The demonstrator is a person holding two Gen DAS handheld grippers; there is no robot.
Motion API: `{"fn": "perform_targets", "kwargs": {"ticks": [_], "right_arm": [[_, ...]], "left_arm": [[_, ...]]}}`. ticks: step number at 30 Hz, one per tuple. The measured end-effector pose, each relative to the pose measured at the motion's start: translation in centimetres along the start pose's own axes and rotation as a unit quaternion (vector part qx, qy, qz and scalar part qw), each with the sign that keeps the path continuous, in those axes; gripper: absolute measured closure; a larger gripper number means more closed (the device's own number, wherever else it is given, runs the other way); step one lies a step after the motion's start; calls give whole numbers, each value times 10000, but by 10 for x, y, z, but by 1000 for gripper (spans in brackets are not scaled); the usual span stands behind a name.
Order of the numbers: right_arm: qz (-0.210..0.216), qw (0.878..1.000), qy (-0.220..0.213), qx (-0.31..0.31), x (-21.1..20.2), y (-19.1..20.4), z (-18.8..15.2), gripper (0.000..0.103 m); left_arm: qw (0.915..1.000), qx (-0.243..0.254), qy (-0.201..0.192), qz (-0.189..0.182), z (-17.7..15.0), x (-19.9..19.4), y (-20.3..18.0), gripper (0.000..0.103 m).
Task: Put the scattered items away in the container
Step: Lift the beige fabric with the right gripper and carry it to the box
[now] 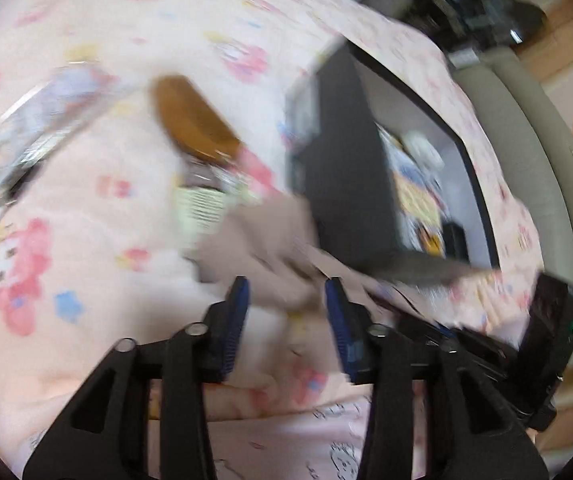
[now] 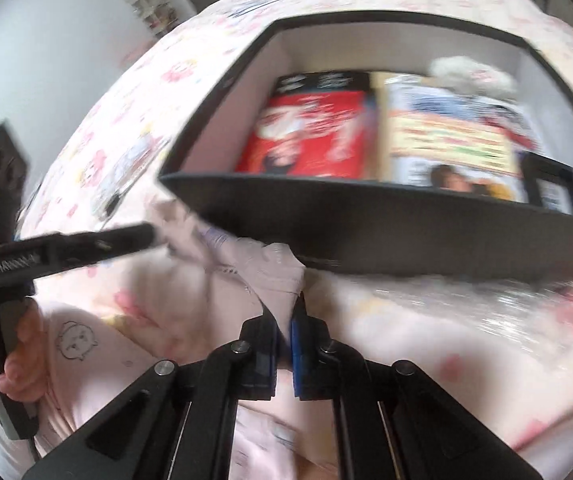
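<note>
- A bed covered in a pink cartoon-print bedspread point(image 1: 86, 200) fills both views; it carries everything here. Beyond it the right wrist view shows a pale wall and a blurred shelf of small things, and the left wrist view shows a wooden floor and a grey padded edge at the far right.
- A black open-topped box point(image 2: 366, 232) with a white inside stands on the bedspread. It already holds a red packet point(image 2: 310, 136), a yellow-and-blue packet point(image 2: 454, 144) beside it, a white fluffy thing point(image 2: 470, 72) at the back and a small black box point(image 2: 550, 184) at the right corner.
- A pale pink cloth point(image 2: 270, 268) lies crumpled just in front of the box's near wall.
- The right gripper point(image 2: 284, 328) points down at this cloth with its jaws together, pinching a fold of it between the blue pads.
- The left gripper point(image 1: 286, 300) hangs just left of the box with its jaws apart; the blurred cloth edge lies between the fingers, and no pad presses on it.
- A hand point(image 2: 18, 360) grips the left gripper's handle.
- Still loose on the bedspread, left of the box: a shiny clear packet point(image 1: 46, 120), a brown oval object point(image 1: 194, 120) and a small striped packet point(image 1: 202, 208) near the cloth.
</note>
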State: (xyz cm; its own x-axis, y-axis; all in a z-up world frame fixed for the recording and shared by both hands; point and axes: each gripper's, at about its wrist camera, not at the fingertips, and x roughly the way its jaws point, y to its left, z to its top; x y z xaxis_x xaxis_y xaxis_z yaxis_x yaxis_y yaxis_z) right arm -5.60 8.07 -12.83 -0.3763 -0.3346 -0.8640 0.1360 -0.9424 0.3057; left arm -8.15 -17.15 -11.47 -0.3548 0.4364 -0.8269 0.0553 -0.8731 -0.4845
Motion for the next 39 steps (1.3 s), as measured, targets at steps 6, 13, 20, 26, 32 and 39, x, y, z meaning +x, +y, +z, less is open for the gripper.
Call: {"fn": "perform_targets", "kwargs": {"ticks": [6,13,20,26,32,39], "right_arm": [[164,9990,375,202,14,-10,3,63],[439,9925,704,894,45,-33,1,55],[195,9957,228,880,29,-34,-1,55],[455,9935,670,806,51,-29,-7,54],[352,9983,271,381,42,-18,-9,92],[908,9946,-370,340,-26,-24,-7,98]], "left_arm": [[9987,-10,399,324,7,41,-9,50],[9877,772,1302,393,-7,70,-35,68],[9944,630,845,-41,-16,45,-34,50],[9960,95,861,219,-9,65,-31,42],[9904,852,1015,387,-30,73,-60,95],[9901,1205,335,-641,-53,9,-98,96]]}}
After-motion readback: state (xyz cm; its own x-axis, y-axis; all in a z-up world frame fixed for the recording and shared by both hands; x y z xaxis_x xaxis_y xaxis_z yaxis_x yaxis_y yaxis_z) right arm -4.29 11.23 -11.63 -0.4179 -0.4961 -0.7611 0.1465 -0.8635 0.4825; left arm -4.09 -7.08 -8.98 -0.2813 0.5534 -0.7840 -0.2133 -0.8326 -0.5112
